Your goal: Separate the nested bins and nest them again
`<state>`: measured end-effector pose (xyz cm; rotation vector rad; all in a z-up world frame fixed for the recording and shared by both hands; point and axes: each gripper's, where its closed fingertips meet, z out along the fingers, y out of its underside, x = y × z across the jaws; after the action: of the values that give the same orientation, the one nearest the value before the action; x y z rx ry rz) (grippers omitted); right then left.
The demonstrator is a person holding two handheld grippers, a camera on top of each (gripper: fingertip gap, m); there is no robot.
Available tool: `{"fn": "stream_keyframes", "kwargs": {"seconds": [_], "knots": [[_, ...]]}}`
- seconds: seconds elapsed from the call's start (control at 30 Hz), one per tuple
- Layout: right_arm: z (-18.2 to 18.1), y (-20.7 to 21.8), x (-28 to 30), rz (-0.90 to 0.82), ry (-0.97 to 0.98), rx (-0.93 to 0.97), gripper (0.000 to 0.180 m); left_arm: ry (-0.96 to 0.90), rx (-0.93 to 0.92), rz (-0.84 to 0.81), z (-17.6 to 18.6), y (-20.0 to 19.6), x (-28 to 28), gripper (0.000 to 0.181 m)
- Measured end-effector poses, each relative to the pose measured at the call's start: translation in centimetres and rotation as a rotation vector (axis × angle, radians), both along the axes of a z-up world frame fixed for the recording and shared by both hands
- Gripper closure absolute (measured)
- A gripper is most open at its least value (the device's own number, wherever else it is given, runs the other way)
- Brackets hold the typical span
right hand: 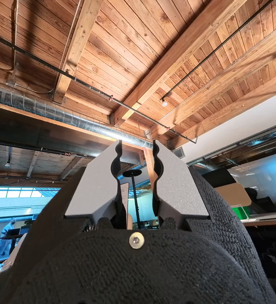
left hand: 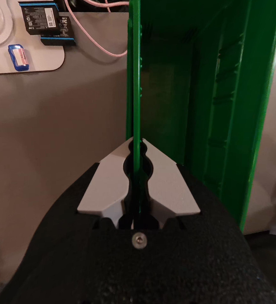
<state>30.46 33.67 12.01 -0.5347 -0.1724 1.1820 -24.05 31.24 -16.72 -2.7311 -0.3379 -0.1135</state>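
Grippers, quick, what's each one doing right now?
Left gripper: closed on the green bin wall.
Right gripper: open, holding nothing, pointed up at the ceiling.

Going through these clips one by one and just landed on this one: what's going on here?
A person is working with two handheld grippers. The left gripper is shut on the thin side wall of a green bin above a grey table, with batteries and a pink cable beyond. Whether a second bin is nested inside is unclear. The right gripper is open, empty, and pointing at the wooden ceiling.

Timber-beamed ceiling (right hand: 134,49) with silver duct (right hand: 84,118); grey table (left hand: 51,115), perhaps laminate.
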Motion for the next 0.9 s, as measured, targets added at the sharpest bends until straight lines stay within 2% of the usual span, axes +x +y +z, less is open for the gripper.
{"fn": "stream_keyframes", "kwargs": {"seconds": [0.9], "knots": [[0.0, -0.3, -1.7, 0.009, -0.039, 0.008, 0.144, 0.054, 0.047, -0.036, -2.0, 0.8, -0.1, 0.178]]}}
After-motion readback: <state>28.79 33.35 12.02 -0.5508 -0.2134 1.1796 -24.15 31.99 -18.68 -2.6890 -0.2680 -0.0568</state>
